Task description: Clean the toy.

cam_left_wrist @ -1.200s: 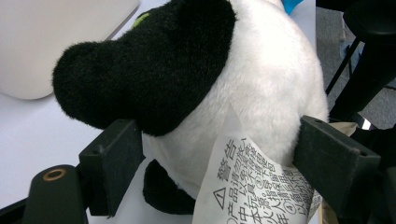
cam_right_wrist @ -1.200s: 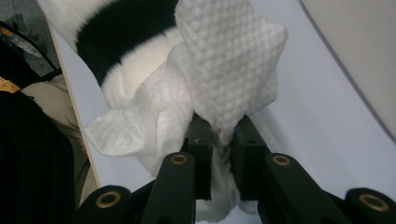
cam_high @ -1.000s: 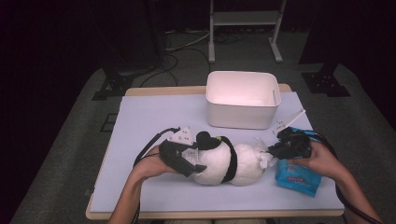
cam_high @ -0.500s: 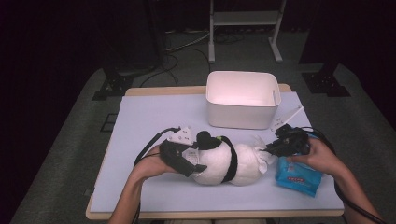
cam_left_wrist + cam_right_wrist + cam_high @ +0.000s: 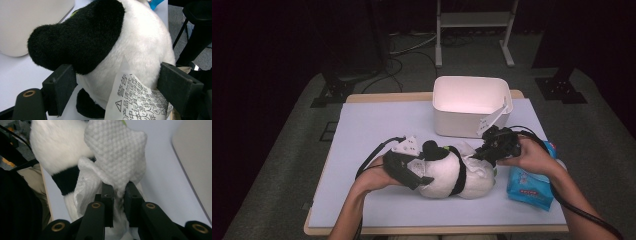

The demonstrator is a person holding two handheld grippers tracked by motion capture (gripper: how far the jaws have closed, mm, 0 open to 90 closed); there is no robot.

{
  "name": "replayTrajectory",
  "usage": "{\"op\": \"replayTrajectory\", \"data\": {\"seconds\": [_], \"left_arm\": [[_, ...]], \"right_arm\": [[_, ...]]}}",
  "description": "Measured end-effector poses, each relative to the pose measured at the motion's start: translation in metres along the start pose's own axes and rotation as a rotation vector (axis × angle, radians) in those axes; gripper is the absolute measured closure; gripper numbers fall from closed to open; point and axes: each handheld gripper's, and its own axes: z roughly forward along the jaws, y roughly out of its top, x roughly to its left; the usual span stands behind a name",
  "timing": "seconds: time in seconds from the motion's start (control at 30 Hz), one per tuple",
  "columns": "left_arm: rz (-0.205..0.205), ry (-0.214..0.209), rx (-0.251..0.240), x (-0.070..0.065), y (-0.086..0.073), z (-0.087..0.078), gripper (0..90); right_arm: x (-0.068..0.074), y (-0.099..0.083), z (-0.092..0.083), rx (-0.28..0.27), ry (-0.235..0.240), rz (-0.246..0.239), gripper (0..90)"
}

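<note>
The black-and-white plush panda toy (image 5: 447, 175) lies on its side on the pale blue table mat (image 5: 372, 125), in front of the white plastic bin (image 5: 469, 105). The left gripper (image 5: 409, 172) has not shifted, jaws spread wide and clamped on the panda's rump. The right gripper (image 5: 117, 192), jaws pinched together on a white textured wipe (image 5: 120, 157), has just risen off the blue wipes packet (image 5: 529, 187) toward the panda, so wiping looks about to begin
</note>
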Motion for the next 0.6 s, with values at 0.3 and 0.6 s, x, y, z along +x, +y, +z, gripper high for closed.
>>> {"op": "replayTrajectory", "data": {"seconds": [0.3, 0.6], "left_arm": [[0.016, 0.008, 0.011, -0.001, 0.001, 0.000, 17.3], [0.021, 0.008, 0.002, -0.004, 0.003, 0.000, 17.3]], "right_arm": [[0.007, 0.022, 0.015, 0.025, 0.029, -0.044, 79.6], [0.011, 0.040, 0.009, 0.027, 0.023, -0.075, 79.6]]}}
